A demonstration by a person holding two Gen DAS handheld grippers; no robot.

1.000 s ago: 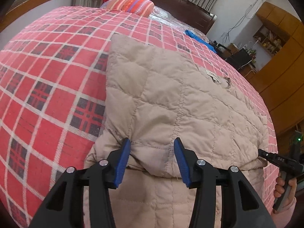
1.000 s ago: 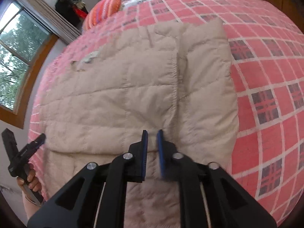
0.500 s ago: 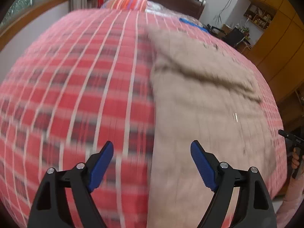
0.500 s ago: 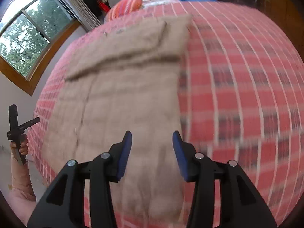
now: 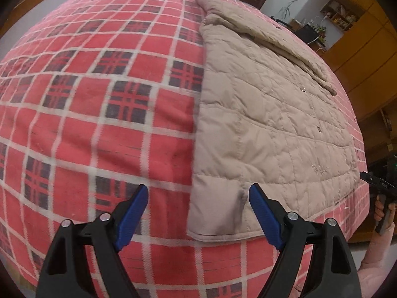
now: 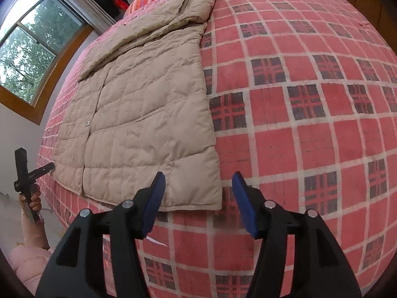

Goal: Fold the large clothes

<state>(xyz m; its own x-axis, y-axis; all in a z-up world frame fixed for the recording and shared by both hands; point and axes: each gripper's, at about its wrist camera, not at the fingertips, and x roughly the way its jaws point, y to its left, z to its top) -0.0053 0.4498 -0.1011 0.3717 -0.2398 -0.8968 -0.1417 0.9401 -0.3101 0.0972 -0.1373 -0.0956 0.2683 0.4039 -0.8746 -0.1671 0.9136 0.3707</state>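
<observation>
Now both grippers hang free above the near edge of the bed, each with its fingers spread wide and nothing between them. A second ago the right gripper was pinched almost shut at the fold edge of the coat and the left gripper straddled that same edge; since then both have let go and pulled back toward the person. The coat, which then lay folded over into a short stack, now lies stretched out long and flat on the plaid cover. In my judgement that leaves the fold undone, or the garment reset for a fresh one, so the folding proper is still ahead.

Nearest, the coat's hem sits just short of the bed's near edge, one hem corner below each gripper: the left corner between the left fingers in the left view, the right corner between the right fingers in the right view. From there the long axis runs straight away from the person, toward the headboard end. Farthest off, a loose flap lies folded across the top, so the coat points hem-near, top-far.
</observation>
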